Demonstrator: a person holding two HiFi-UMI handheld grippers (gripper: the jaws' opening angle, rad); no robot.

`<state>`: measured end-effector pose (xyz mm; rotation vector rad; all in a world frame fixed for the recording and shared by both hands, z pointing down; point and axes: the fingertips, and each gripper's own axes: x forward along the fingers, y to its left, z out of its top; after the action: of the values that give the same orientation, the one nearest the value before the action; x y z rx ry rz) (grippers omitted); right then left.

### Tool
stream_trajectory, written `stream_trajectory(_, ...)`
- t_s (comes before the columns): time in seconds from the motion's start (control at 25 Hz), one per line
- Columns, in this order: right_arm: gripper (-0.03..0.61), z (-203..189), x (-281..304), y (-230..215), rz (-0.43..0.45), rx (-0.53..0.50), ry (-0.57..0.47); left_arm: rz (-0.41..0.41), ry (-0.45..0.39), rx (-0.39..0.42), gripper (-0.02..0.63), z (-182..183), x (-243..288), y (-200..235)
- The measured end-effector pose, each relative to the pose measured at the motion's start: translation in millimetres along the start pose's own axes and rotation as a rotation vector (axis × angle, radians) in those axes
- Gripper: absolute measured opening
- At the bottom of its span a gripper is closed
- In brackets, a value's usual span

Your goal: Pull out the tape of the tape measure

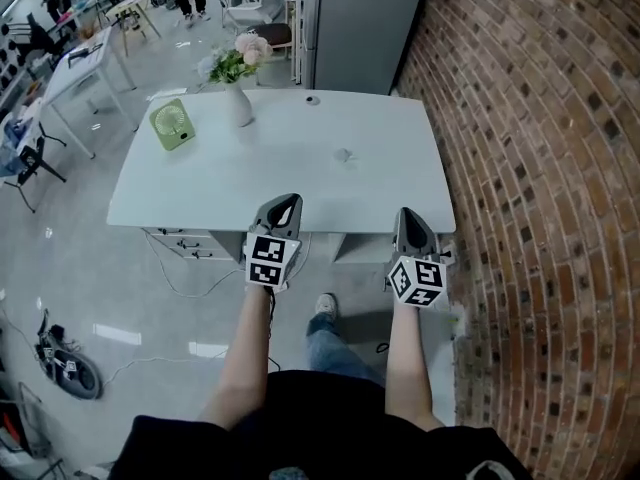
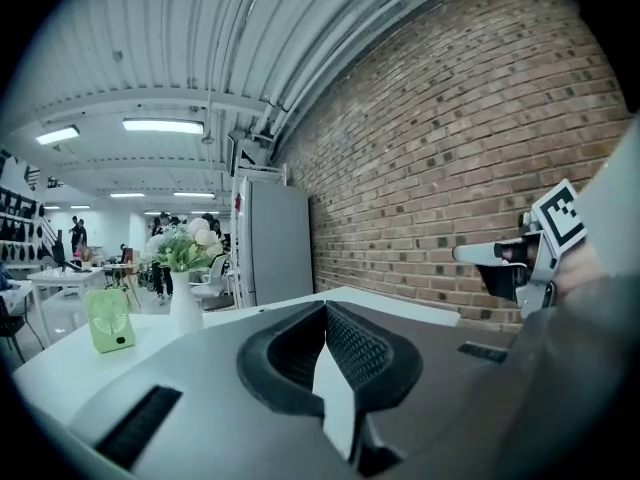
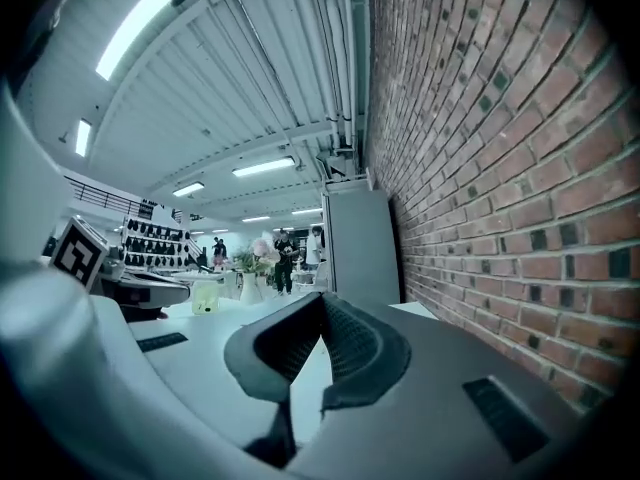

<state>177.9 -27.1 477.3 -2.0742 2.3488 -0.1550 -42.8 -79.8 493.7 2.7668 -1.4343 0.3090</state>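
A small grey roundish object (image 1: 343, 154), possibly the tape measure, lies alone on the white table (image 1: 200, 193), right of centre; it is too small to identify. Both grippers hover at the table's near edge, well short of it. My left gripper (image 1: 286, 204) has its jaws together with nothing between them, as the left gripper view (image 2: 325, 310) confirms. My right gripper (image 1: 410, 216) is likewise shut and empty in its own view (image 3: 322, 304). Neither gripper view shows the small grey object.
A green desk fan (image 1: 172, 125) and a white vase of flowers (image 1: 238, 103) stand at the table's back left. A small dark spot (image 1: 313, 99) sits at the far edge. A brick wall (image 1: 540, 168) runs along the right, with a grey cabinet (image 1: 360, 23) behind.
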Motion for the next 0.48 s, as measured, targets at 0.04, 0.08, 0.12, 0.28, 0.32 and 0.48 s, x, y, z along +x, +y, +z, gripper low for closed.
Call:
stream_trajectory(0.04,0.002,3,22,-8,0.008,-0.005,0.007,0.006,-0.001,-0.003,0.021,5,20,8)
stream_trajectory(0.08,0.002,4,43,-15,0.015,-0.012,0.017,0.014,0.000,-0.006,0.021,10,40,15)
stream_trajectory(0.12,0.002,5,62,-23,0.021,-0.017,0.027,0.021,0.002,-0.009,0.021,14,59,22)
stream_trajectory(0.28,0.002,6,126,-51,0.047,-0.010,0.052,0.047,-0.004,-0.024,0.021,28,120,40)
stream_trajectory(0.32,0.002,6,140,-55,0.055,-0.007,0.055,0.050,-0.007,-0.023,0.021,31,132,44)
stream_trajectory(0.48,0.002,4,177,-62,0.077,0.002,0.072,0.055,0.002,-0.012,0.021,35,164,57)
